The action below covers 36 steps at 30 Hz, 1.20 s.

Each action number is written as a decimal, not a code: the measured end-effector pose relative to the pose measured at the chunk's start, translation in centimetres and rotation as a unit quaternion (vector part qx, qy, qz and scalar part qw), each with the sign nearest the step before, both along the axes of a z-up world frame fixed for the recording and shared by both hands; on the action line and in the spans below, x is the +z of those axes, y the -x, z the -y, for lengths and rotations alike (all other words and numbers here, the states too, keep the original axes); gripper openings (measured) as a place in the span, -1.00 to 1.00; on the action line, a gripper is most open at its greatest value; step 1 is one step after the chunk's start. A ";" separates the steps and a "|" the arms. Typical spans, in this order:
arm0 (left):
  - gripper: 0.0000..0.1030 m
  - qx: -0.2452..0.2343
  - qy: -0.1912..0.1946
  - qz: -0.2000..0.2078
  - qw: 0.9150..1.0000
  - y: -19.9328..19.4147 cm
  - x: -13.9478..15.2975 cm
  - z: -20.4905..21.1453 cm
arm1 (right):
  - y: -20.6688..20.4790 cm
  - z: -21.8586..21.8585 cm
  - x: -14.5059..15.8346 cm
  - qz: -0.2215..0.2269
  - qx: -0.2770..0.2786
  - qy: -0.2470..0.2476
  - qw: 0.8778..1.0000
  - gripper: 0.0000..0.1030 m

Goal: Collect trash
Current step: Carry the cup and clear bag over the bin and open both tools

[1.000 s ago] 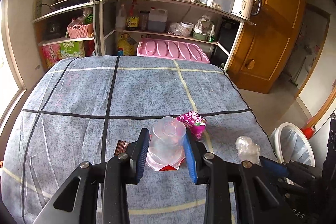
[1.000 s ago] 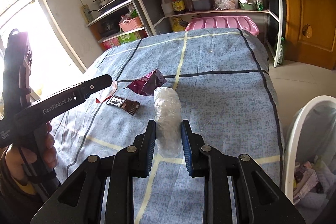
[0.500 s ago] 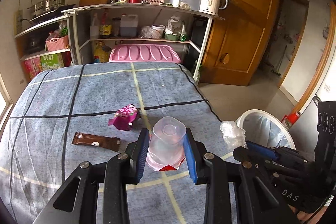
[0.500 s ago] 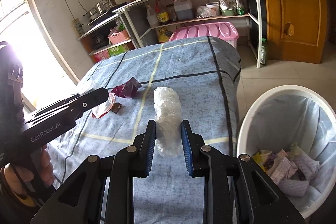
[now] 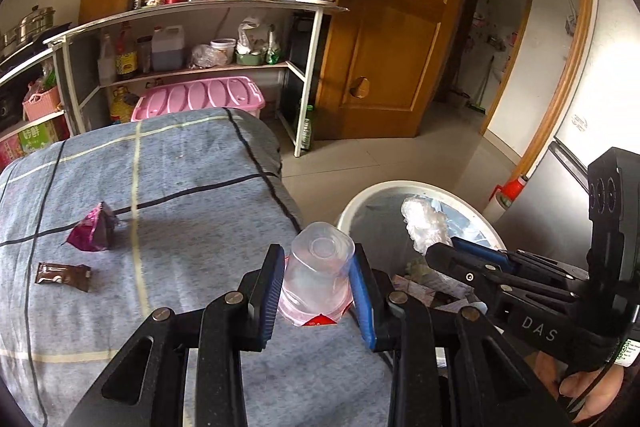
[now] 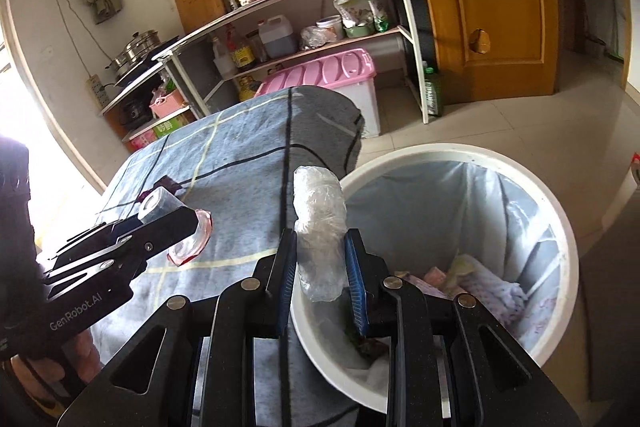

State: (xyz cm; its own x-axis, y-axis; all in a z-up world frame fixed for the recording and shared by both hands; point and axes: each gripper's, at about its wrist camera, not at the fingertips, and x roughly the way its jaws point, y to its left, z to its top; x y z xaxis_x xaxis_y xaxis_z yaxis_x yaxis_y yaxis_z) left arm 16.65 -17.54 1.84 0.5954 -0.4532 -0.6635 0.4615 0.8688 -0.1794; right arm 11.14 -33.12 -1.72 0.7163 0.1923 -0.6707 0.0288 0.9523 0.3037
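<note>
Over the round white bin (image 6: 560, 227), fingers grip crinkled clear plastic (image 6: 320, 227); left fingers clamp a clear cup (image 5: 318, 271).

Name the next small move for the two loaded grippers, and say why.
Probably ease the right gripper forward before opening: its clear plastic wad hangs at the white bin near rim. The left gripper, clamping the clear cup, is above the bed.

Right tool (image 6: 318, 273) clamped on a crumpled clear plastic wrap (image 6: 319, 227), poised over the near rim of a white trash bin (image 6: 562, 227) lined with a pale blue bag and holding paper scraps. At left, left tool (image 6: 176, 223) gripping an upturned clear plastic cup (image 6: 158, 205) above the blue plaid bed (image 6: 240, 167).
</note>
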 end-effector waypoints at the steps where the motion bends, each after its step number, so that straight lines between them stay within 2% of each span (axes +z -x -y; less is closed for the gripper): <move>1: -0.36 -0.006 -0.002 -0.001 1.000 0.1 -0.2 0.8 | 0.1 0.6 -0.2 -0.002 -0.006 -0.001 1.000 -0.51; 14: -0.35 -0.066 -0.021 -0.012 0.998 1.1 -1.7 8.1 | 1.3 6.5 -2.7 -0.043 -0.065 0.021 0.997 -0.51; 24: -0.35 -0.082 -0.024 -0.029 0.996 0.8 -2.9 10.0 | 1.3 8.1 -4.2 -0.077 -0.085 0.021 0.993 -0.50; 27: -0.11 -0.079 -0.024 -0.029 0.996 0.8 -2.8 10.0 | 1.3 8.1 -4.3 -0.079 -0.086 0.022 0.993 -0.48; 30: -0.07 -0.077 -0.019 -0.030 0.996 0.7 -2.8 9.8 | 1.4 7.8 -4.2 -0.078 -0.086 0.020 0.993 -0.46; 33: -0.04 -0.071 -0.020 -0.029 0.997 0.7 -2.7 9.4 | 1.5 7.6 -3.9 -0.074 -0.084 0.020 0.993 -0.32; 35: 0.00 -0.067 -0.016 -0.030 0.997 0.7 -2.6 9.1 | 1.6 7.5 -3.8 -0.072 -0.085 0.019 0.994 -0.12; 36: 0.01 -0.065 -0.015 -0.028 0.997 0.8 -2.5 8.9 | 1.7 7.5 -3.7 -0.070 -0.084 0.017 0.994 -0.12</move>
